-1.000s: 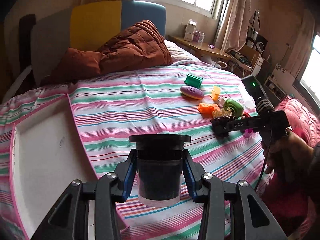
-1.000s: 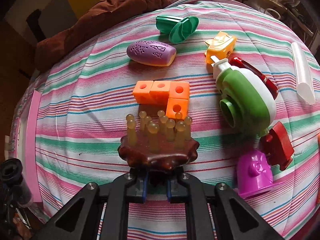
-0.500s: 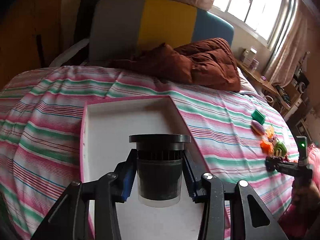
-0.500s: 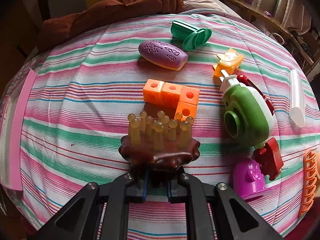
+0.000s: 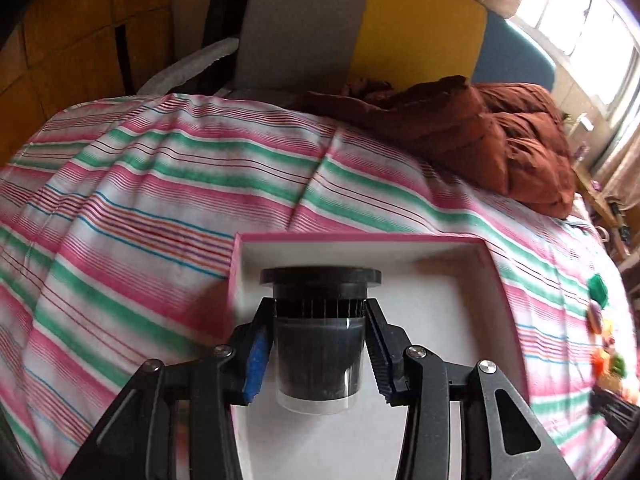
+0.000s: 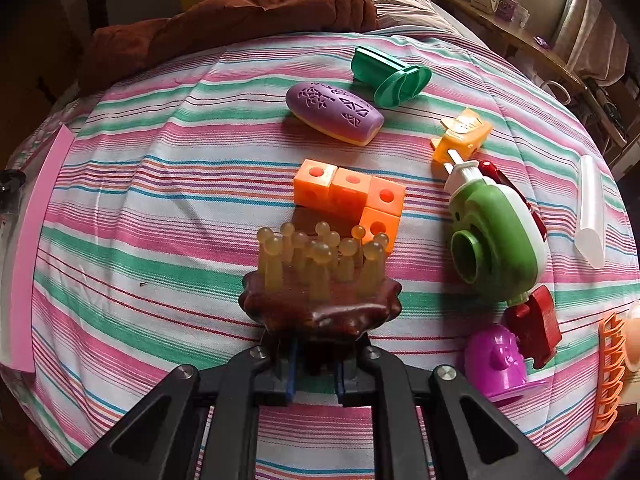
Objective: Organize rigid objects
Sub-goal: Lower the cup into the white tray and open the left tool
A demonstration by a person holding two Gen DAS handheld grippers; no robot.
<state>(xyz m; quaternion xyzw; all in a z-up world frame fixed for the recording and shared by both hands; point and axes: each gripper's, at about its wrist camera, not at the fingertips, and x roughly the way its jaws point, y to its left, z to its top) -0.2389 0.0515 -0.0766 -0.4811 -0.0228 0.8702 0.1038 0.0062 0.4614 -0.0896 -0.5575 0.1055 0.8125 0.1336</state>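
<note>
Over on the left wrist view, the left gripper (image 5: 318, 350) is clamped on a dark jar (image 5: 319, 332) with a black lid, hanging above the pink-rimmed white tray (image 5: 504, 276) on the striped bedspread (image 5: 132, 216). Looks like the drop-off step: lower it onto the tray floor, then let go. Whether the jar's base touches the tray yet, I can't tell. The toys at the far right edge are a blur.

Across in the right wrist view, the right gripper (image 6: 314, 368) is pinched tight on a brown scalp brush (image 6: 320, 280) with pale prongs, above the bedspread beside orange cubes (image 6: 352, 196). Its handle is hidden between the jaws; the orange clip (image 6: 610, 376) is cut off.
</note>
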